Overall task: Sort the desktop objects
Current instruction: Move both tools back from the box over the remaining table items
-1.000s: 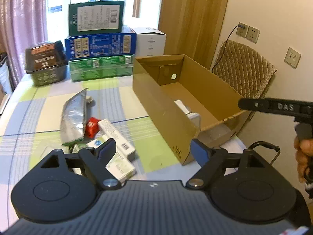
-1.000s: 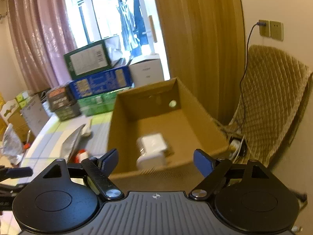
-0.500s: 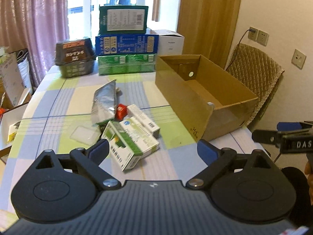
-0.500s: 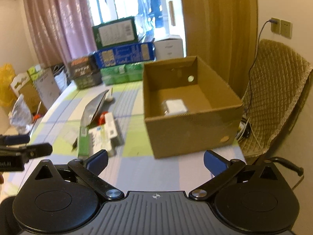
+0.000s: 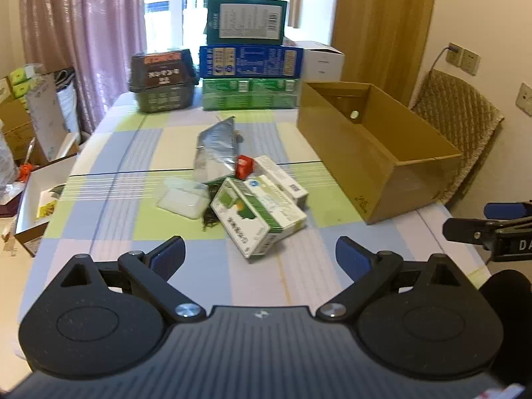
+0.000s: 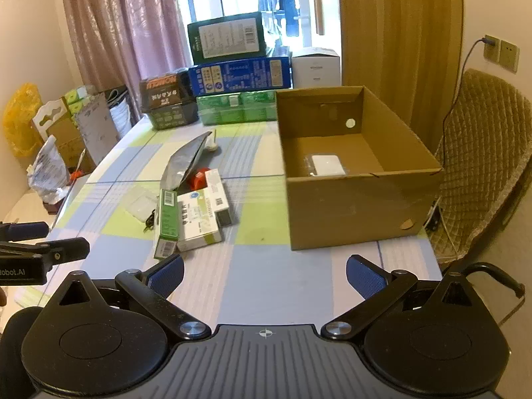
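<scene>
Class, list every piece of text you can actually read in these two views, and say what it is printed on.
"obot.AI", cut off at the frame edge: on the left tongs.
"DA", cut off: on the right tongs.
Print on the stacked cartons, dark tub and medicine boxes: too blurred to read.

Cardboard box (image 6: 352, 196): brown, open-topped, upright at the table's right side, a round hole in its far wall.
White packet (image 6: 327, 165): flat on the box floor.
Green-and-white carton (image 5: 257, 214): lying flat, nearest in the pile left of the box.
White carton (image 5: 281, 181): slim, just behind it.
Red item (image 5: 244, 166): small, between carton and pouch.
Silver pouch (image 5: 216, 149): lying at the pile's far end.
Clear plastic case (image 5: 183, 197): flat, left of the pile.
</scene>
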{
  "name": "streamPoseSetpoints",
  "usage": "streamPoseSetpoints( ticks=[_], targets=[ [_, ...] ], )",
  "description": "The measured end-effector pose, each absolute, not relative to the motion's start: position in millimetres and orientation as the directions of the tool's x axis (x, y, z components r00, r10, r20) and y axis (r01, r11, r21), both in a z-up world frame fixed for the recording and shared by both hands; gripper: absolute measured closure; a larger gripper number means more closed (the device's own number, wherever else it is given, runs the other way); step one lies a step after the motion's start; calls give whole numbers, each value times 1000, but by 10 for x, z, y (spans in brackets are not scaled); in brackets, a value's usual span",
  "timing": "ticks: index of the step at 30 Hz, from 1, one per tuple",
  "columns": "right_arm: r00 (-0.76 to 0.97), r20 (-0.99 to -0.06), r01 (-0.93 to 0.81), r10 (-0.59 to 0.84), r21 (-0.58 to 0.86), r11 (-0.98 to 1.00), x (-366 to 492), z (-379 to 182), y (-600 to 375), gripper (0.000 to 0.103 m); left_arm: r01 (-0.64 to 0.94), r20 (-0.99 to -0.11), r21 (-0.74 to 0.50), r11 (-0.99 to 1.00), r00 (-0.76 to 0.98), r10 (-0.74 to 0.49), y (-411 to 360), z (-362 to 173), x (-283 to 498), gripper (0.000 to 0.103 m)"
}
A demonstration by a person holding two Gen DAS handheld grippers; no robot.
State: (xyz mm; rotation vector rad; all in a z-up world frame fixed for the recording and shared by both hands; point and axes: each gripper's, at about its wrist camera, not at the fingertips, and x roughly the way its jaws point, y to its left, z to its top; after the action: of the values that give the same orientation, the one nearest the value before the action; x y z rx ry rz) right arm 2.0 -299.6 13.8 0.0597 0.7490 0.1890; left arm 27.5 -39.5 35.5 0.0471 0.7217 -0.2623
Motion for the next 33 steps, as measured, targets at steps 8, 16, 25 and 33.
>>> streamPoseSetpoints(
  ticks=[8,16,25,33],
  targets=[
    [704,-679,-174,205,115,978,45,93,-2870,2,207,-653,-11,978,739,-164,-197,308,276,8],
    [691,-691,-189,214,113,975,79,28,-2769,2,194,-634,-8,981,758,-155,-50,214,260,6],
    [672,-709,-195,215,111,975,145,-67,-2711,2,187,-688,1,982,713,-135,30,94,322,2],
    [658,-719,-202,225,120,972,202,-174,-2664,2,173,-713,-9,985,690,-127,85,-4,411,2]
  ],
)
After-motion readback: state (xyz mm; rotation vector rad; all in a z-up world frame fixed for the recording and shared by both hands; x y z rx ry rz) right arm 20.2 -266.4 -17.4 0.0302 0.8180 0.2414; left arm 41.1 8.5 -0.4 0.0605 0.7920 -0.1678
